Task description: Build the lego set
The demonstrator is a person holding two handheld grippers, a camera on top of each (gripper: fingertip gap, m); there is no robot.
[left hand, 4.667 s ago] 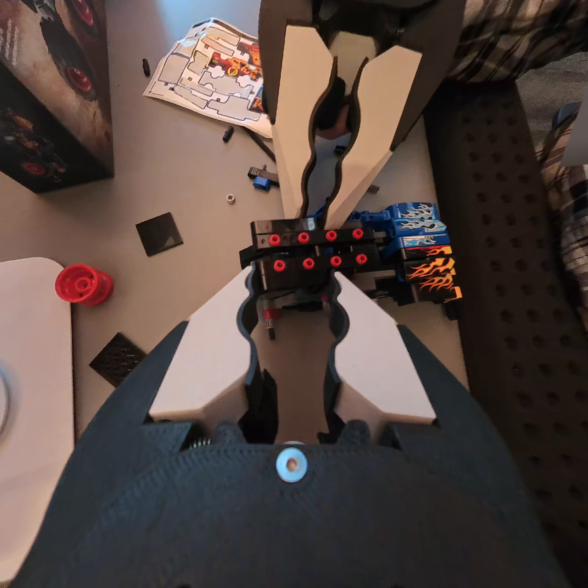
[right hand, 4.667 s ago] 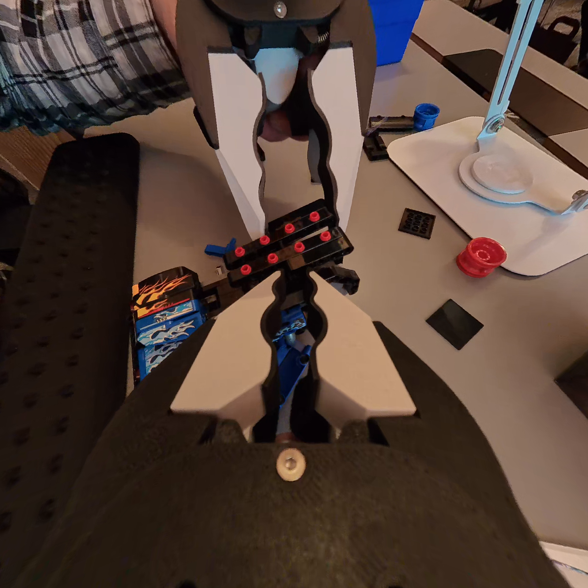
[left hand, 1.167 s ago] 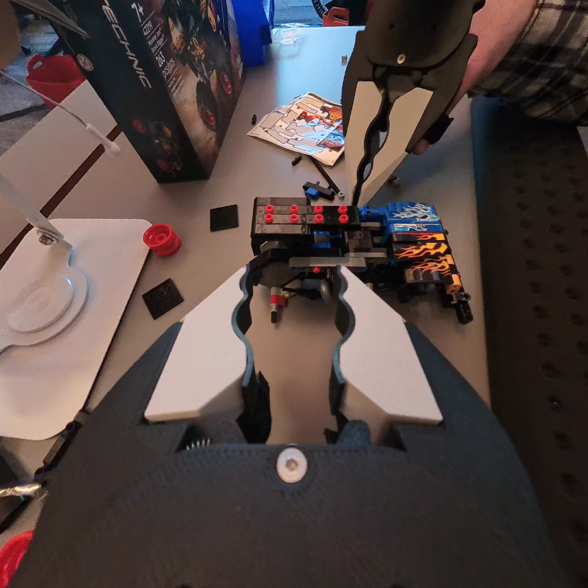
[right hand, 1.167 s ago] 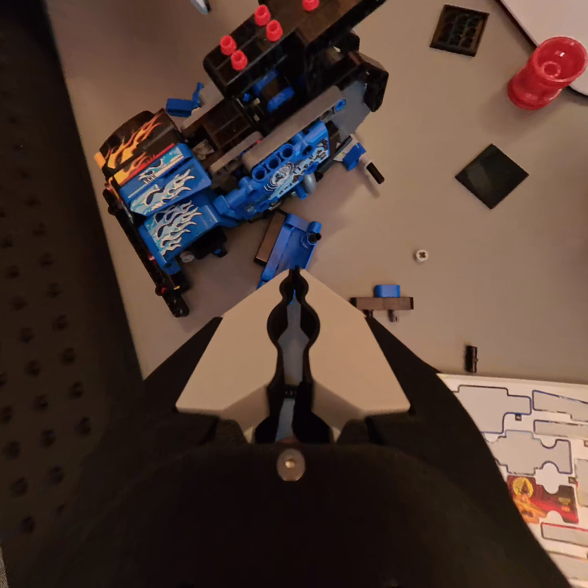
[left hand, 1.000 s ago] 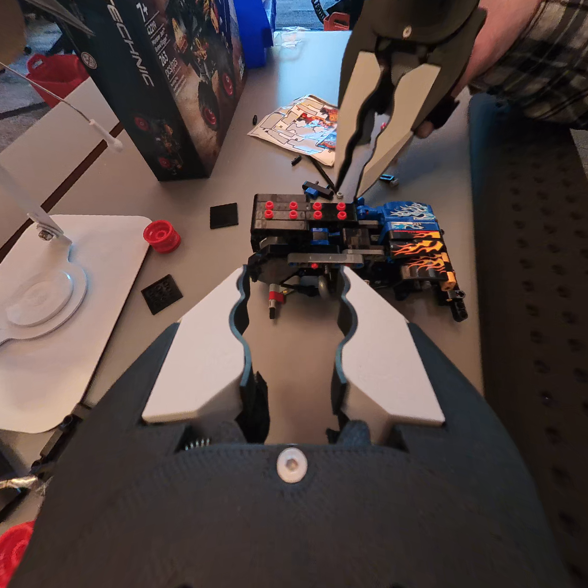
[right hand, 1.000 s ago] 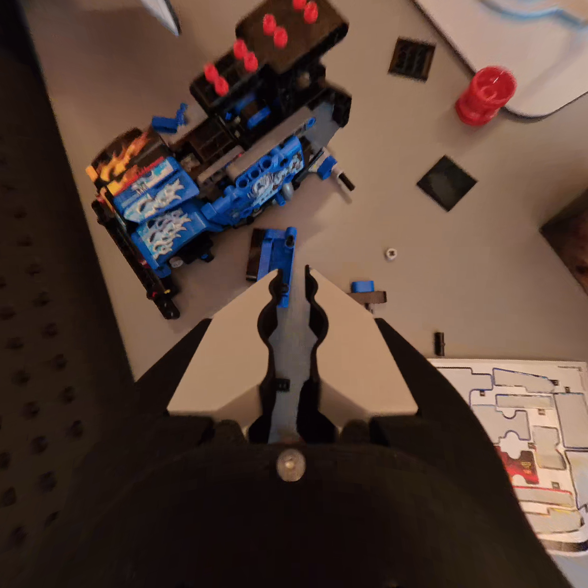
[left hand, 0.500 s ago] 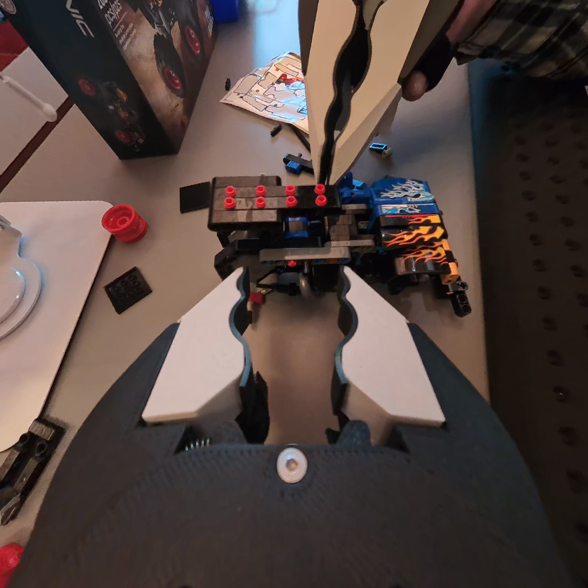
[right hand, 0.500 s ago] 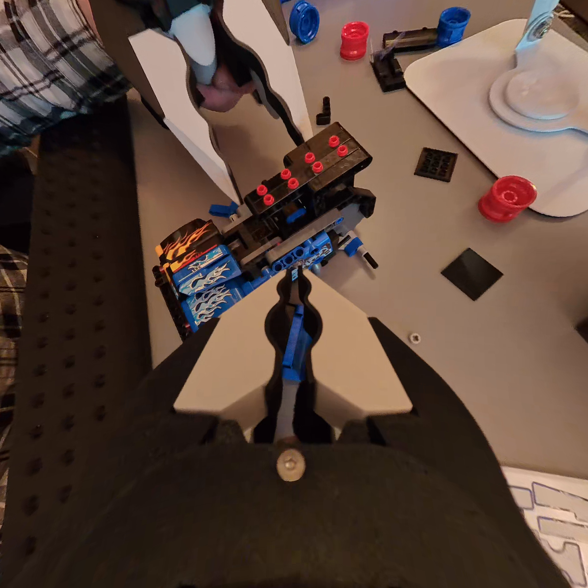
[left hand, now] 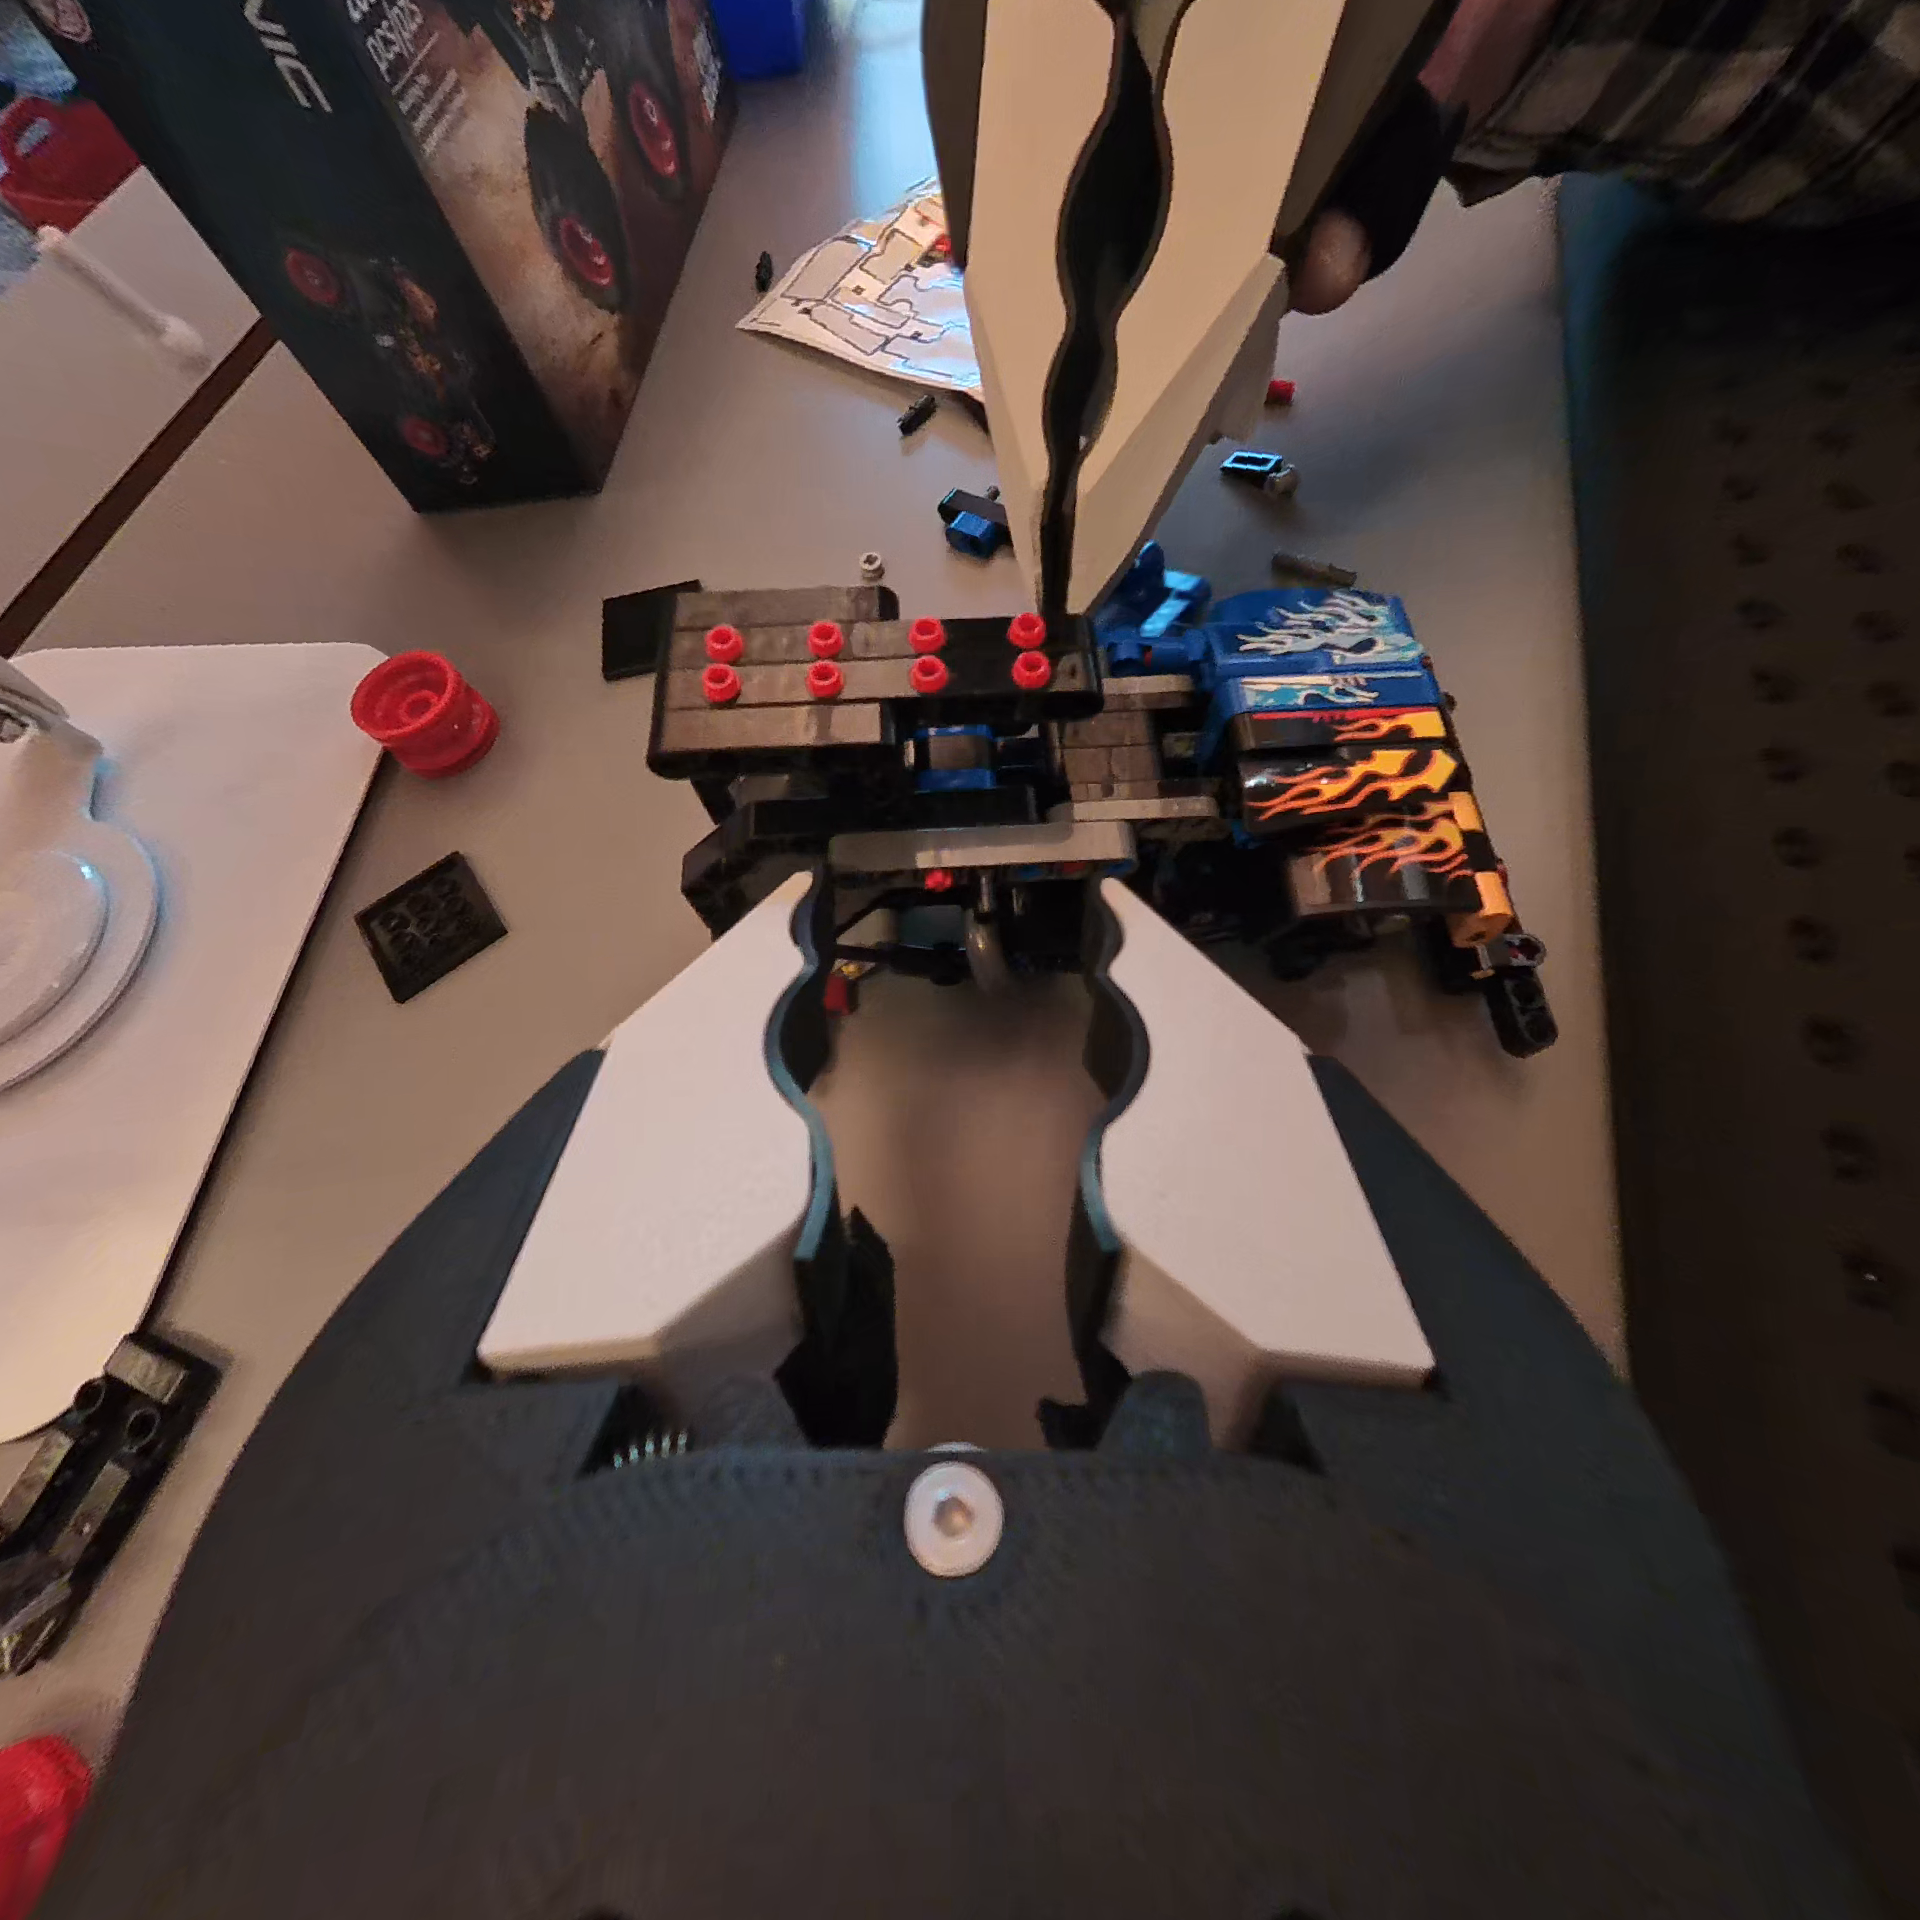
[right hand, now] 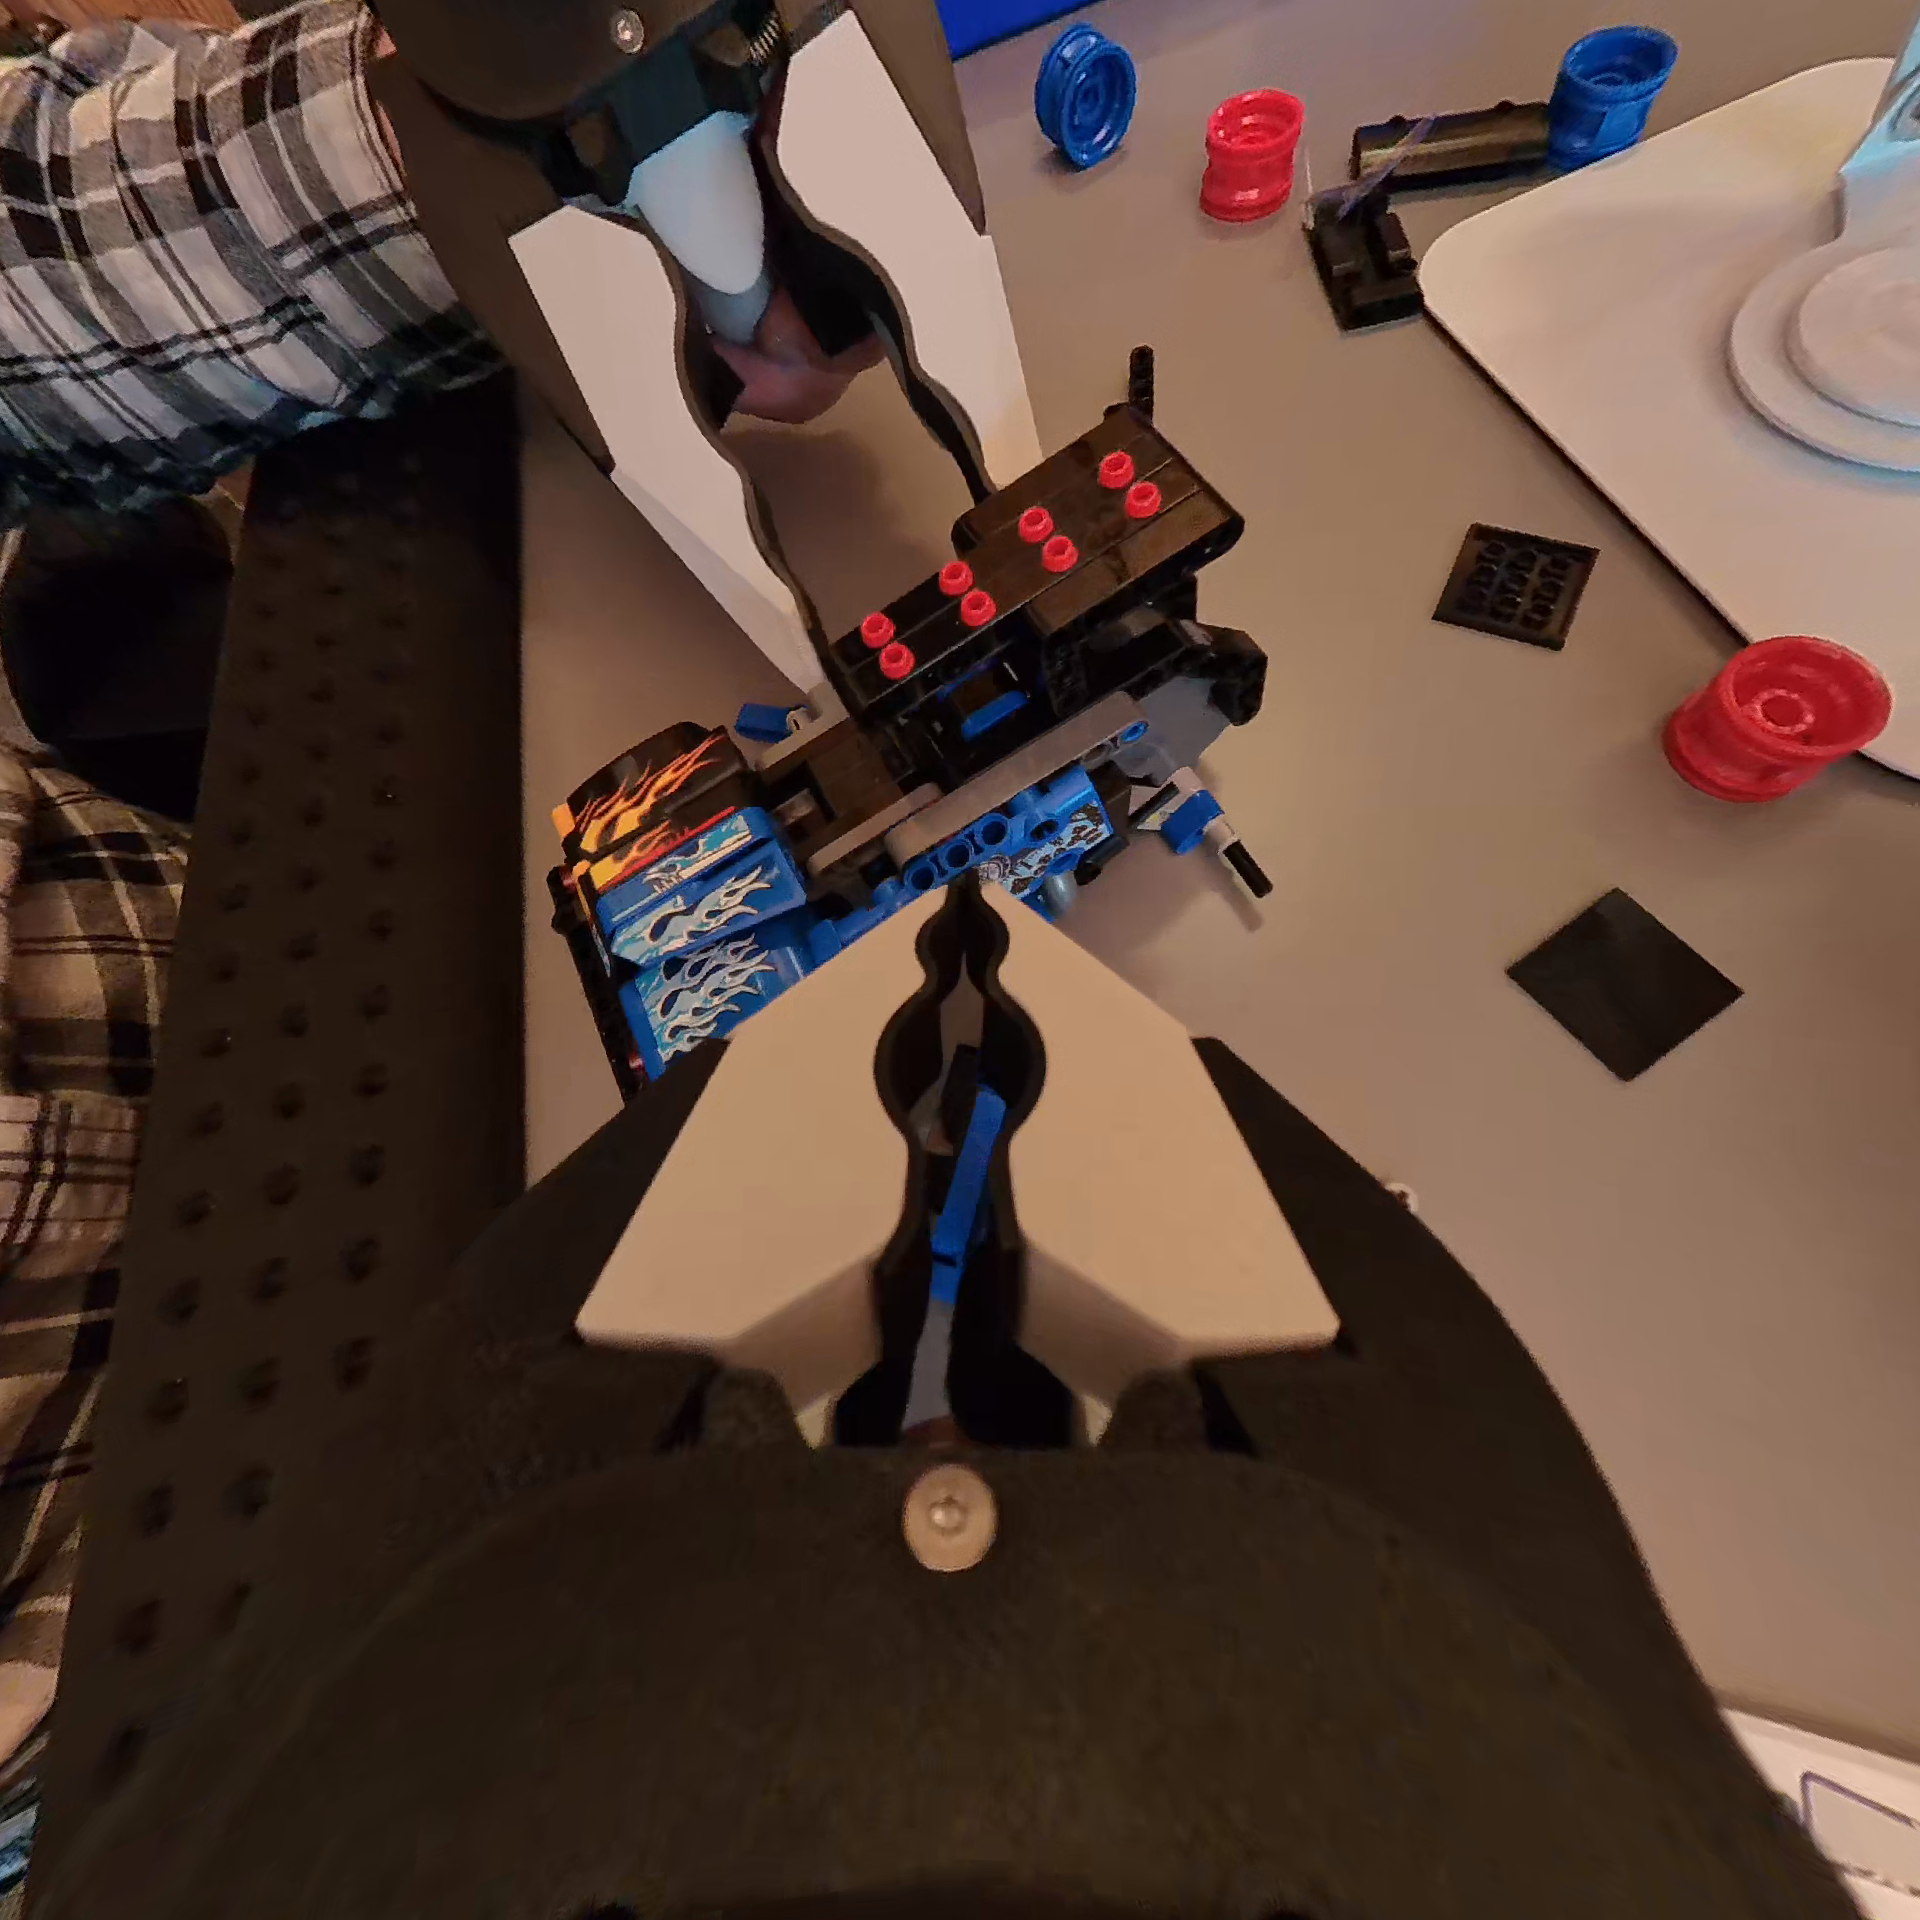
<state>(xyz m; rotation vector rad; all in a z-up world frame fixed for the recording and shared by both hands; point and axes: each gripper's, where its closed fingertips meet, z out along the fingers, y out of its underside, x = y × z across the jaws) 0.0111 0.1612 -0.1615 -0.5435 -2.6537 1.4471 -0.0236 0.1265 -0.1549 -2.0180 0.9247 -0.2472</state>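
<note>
The part-built truck model [left hand: 935, 727] lies on the grey table; it is black with red pins on top and blue and orange flame panels at one end. It also shows in the right wrist view [right hand: 987, 727]. My left gripper [left hand: 954, 906] is open, its tips on either side of the model's near underside. Its white fingers [right hand: 665, 395] show in the right wrist view, on the far side of the model. My right gripper [right hand: 964, 914] is shut on a blue lego piece [right hand: 971, 1164], its tips against the model's blue side. In the left wrist view the right gripper [left hand: 1060, 608] comes down at the model's far edge.
A red wheel hub [left hand: 424, 715], a black grille tile [left hand: 431, 925] and a white stand base [left hand: 156, 883] lie left of the model. The set box [left hand: 416, 208] and a sticker sheet [left hand: 873, 301] lie behind it. A dark perforated pad [left hand: 1766, 831] borders the table. Blue [right hand: 1086, 94] and red [right hand: 1252, 156] hubs lie farther off. The left gripper's tips are roughly 6 cm from the right gripper's.
My right gripper opened over the blue piece on the table, shut on it and carried it to the model's side. My left gripper moved forward until its tips flank the model.
</note>
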